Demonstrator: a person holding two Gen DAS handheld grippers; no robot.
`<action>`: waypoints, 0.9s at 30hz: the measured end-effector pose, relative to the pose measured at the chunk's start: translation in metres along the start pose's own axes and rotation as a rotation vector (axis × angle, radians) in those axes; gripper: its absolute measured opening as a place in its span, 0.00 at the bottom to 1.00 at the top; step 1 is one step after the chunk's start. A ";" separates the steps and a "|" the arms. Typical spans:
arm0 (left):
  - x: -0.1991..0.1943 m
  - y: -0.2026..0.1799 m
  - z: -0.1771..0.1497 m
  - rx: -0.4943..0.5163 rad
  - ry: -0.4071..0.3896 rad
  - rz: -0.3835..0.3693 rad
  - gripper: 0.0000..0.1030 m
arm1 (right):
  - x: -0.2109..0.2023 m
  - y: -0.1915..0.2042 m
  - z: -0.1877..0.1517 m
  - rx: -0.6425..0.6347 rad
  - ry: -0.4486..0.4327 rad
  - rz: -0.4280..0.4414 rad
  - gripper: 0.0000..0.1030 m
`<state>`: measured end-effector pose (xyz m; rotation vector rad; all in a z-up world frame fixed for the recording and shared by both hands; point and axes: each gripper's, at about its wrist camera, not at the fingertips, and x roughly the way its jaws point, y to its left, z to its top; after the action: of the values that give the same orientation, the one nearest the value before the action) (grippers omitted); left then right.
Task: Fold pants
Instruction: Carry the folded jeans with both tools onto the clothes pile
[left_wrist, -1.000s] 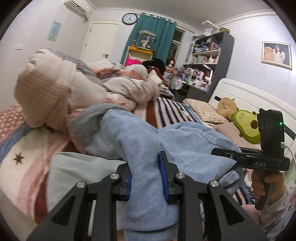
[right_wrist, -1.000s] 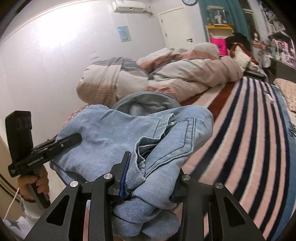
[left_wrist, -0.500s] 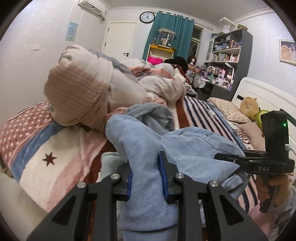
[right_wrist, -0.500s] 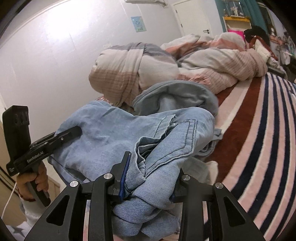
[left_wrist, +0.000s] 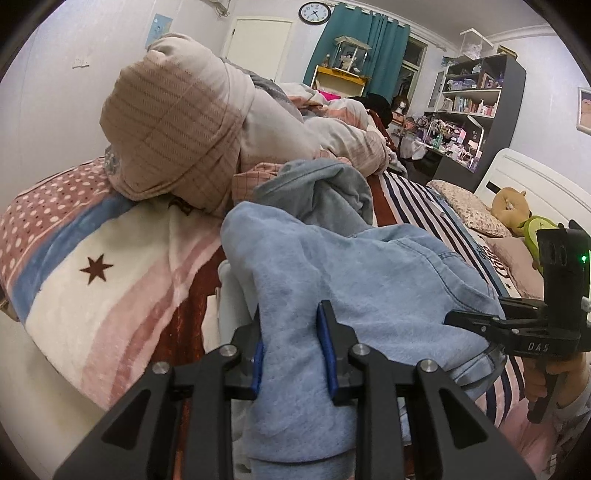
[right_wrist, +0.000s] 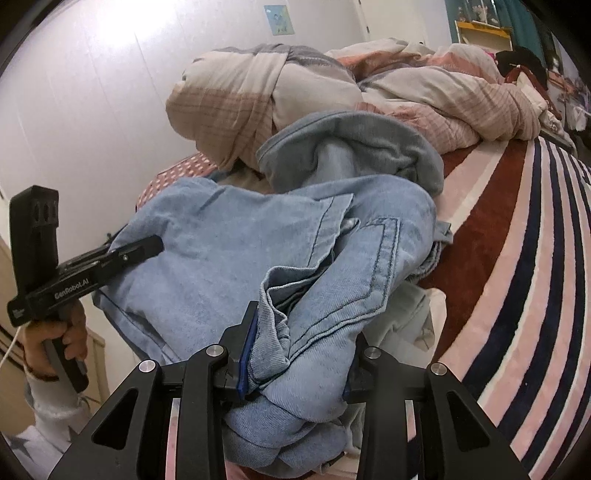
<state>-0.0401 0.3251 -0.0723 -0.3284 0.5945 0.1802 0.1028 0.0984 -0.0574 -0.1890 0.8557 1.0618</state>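
Note:
Light blue denim pants (left_wrist: 369, 280) lie bunched on the bed, stretched between both grippers. My left gripper (left_wrist: 293, 347) is shut on one edge of the pants, cloth filling the gap between its blue pads. My right gripper (right_wrist: 299, 347) is shut on a thick bunch of the pants (right_wrist: 229, 258) near a stitched pocket. The right gripper also shows in the left wrist view (left_wrist: 465, 319), and the left gripper in the right wrist view (right_wrist: 147, 245), both at the pants' edges.
A rolled pink-and-beige quilt (left_wrist: 177, 125) lies behind the pants. A second blue-grey garment (right_wrist: 351, 147) sits between quilt and pants. The striped blanket (right_wrist: 517, 258) covers the bed to the right. Plush toys (left_wrist: 517, 214) and pillows lie by the white headboard.
Both grippers have kept their hold on the pants and swung with them toward the left side of the bed; more of the star-patterned blanket and wall shows now.

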 end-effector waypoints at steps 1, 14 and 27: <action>0.001 0.000 0.000 -0.002 0.002 0.002 0.23 | 0.001 0.001 -0.001 -0.006 0.004 -0.005 0.29; -0.002 -0.005 0.004 0.019 0.010 0.046 0.32 | -0.003 0.008 -0.004 -0.045 0.017 -0.034 0.34; -0.024 -0.026 0.015 0.066 -0.030 0.117 0.52 | -0.030 0.007 -0.009 -0.049 -0.006 -0.034 0.47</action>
<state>-0.0453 0.3045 -0.0398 -0.2272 0.5889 0.2769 0.0861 0.0760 -0.0410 -0.2407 0.8195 1.0516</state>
